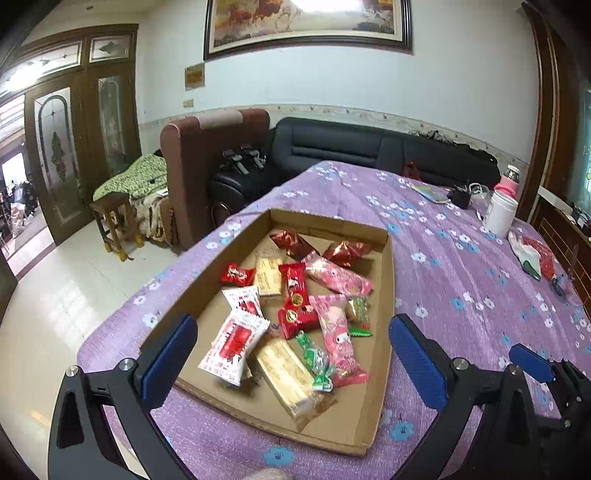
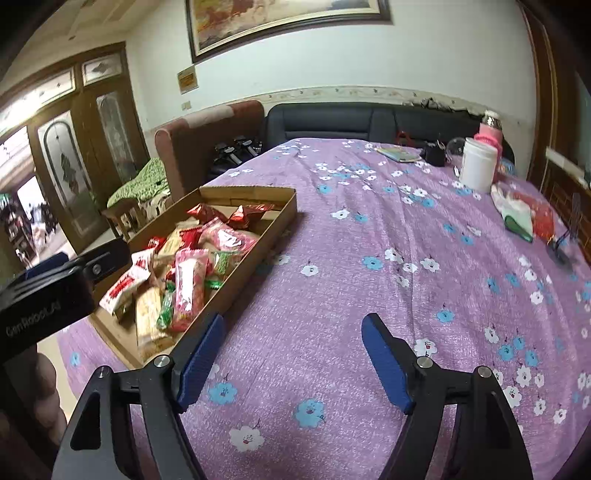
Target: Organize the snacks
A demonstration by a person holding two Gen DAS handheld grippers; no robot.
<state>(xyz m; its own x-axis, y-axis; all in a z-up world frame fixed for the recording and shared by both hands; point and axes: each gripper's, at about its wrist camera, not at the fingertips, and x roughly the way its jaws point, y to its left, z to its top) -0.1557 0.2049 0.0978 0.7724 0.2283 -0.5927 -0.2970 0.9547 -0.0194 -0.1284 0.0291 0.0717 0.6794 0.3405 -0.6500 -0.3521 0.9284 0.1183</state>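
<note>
Both grippers gape empty: the left gripper (image 1: 293, 354) over the snacks (image 1: 295, 314) in the cardboard tray (image 1: 384, 295), the right gripper (image 2: 295, 354) over bare tablecloth (image 2: 369, 258); a white jar (image 2: 478, 164) stands well beyond.

We are seeing the framed painting (image 1: 308, 24) cut off by the top edge in both views, its upper part lost in glare. In the right wrist view the left gripper's black body is covering the near left corner of the cardboard tray (image 2: 258, 236). The snack wrappers (image 1: 295, 314) are overlapping, hiding parts of one another, and their print is proving too small to read. The small dark items beside the white jar (image 1: 499, 212) are staying too blurred to identify.
</note>
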